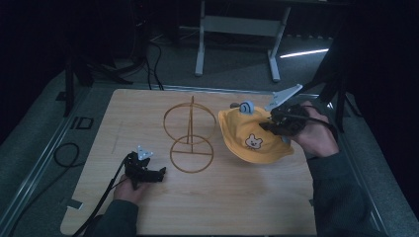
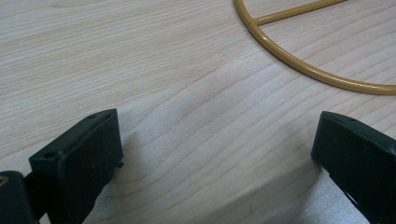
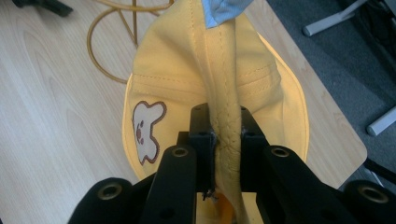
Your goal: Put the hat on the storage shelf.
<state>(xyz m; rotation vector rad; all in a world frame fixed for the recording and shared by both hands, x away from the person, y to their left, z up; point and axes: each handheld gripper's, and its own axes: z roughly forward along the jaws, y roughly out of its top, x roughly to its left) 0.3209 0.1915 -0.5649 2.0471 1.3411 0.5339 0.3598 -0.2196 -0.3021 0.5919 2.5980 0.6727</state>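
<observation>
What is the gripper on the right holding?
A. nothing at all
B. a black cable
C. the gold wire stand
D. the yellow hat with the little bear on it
D: the right gripper is shut on a fold of the yellow hat, with the cloth squeezed between its jaws, while the gold wire stand stands on its own on the table.
</observation>
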